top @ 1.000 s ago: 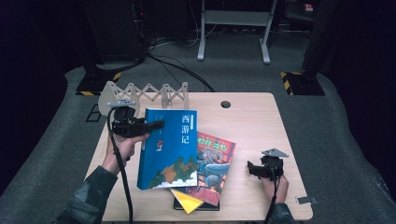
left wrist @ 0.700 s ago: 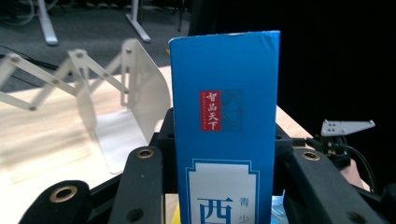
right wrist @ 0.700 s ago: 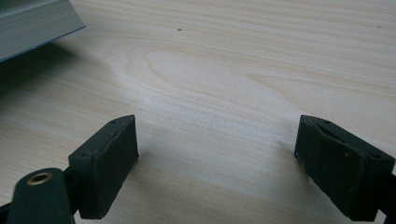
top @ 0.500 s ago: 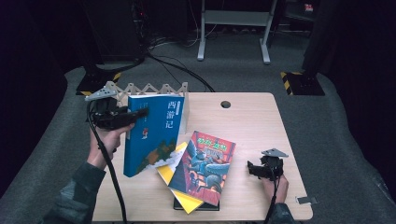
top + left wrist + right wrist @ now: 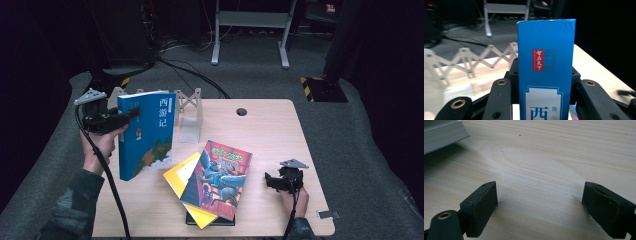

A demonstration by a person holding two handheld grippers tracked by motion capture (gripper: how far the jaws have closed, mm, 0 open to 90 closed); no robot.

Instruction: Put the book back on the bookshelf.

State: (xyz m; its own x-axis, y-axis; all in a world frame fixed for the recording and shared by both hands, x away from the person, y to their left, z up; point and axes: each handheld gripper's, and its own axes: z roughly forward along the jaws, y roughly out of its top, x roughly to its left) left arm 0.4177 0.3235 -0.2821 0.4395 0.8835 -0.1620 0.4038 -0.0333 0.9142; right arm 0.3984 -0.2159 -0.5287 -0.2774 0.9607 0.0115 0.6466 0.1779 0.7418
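At left of frame the left gripper (image 5: 131, 115) clamps the upright blue book (image 5: 146, 132), seemingly bound for the white rack (image 5: 190, 112) beside it, while the right gripper (image 5: 272, 181) rests wide open.

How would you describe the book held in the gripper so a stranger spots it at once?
On the wooden table, look to the left edge beside the white folding rack. The blue book stands upright, clamped in the left gripper; the other books lie flat.
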